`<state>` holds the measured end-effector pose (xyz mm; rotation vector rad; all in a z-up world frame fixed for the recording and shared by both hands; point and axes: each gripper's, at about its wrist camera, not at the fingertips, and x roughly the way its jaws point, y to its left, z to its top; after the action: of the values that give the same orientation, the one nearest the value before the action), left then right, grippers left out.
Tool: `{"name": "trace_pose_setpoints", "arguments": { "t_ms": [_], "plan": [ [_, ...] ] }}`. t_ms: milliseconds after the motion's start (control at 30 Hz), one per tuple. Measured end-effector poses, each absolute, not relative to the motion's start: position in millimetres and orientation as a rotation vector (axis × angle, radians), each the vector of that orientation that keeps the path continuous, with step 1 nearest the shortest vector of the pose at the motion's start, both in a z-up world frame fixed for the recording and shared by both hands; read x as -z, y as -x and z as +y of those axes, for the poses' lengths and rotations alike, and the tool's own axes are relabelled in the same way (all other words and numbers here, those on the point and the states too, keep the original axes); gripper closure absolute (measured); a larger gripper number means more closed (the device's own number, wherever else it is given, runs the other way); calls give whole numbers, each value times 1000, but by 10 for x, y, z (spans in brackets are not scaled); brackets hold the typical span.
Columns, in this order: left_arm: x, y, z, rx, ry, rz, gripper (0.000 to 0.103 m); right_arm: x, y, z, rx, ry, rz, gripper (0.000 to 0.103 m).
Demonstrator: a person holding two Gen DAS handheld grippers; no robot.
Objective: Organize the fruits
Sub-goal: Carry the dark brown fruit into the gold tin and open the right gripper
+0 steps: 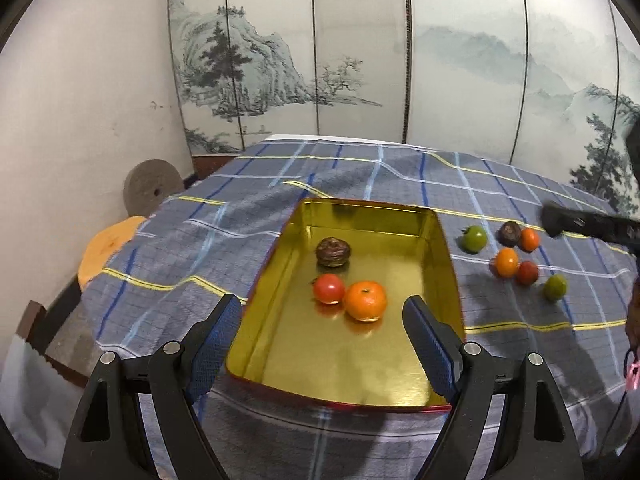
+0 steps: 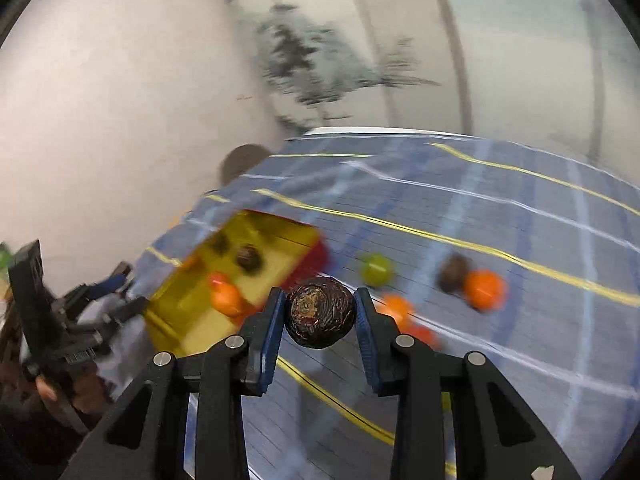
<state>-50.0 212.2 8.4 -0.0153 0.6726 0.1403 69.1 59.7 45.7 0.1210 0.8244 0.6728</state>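
A gold tin tray (image 1: 444, 264) lies on the plaid tablecloth and holds a dark brown fruit (image 1: 333, 252), a red tomato (image 1: 329, 288) and an orange (image 1: 365, 301). My left gripper (image 1: 324, 320) is open and empty over the tray's near end. My right gripper (image 2: 320, 312) is shut on a dark brown wrinkled fruit (image 2: 320, 312) held above the cloth, right of the tray (image 2: 304, 236). Several loose fruits lie right of the tray: a green one (image 1: 474, 237), a dark one (image 1: 509, 233), orange ones (image 1: 506, 261) and another green one (image 1: 555, 287).
A painted folding screen (image 1: 360, 60) stands behind the table. A round grey stone (image 1: 149, 186) and an orange stool (image 1: 108, 248) sit left of the table by the white wall. The right wrist view is motion-blurred.
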Motion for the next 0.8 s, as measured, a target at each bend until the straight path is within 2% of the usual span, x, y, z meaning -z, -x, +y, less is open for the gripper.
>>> {"name": "trace_pose_setpoints", "arguments": {
  "t_ms": [300,800],
  "plan": [
    [-37,497,2186,-157,-8,681,20,-141,-1081,1704,-782,-9,947,71],
    [90,429,2240,-192,-31,707,20,131,-1343,2221,-785,62,1014,71]
  ]
}}
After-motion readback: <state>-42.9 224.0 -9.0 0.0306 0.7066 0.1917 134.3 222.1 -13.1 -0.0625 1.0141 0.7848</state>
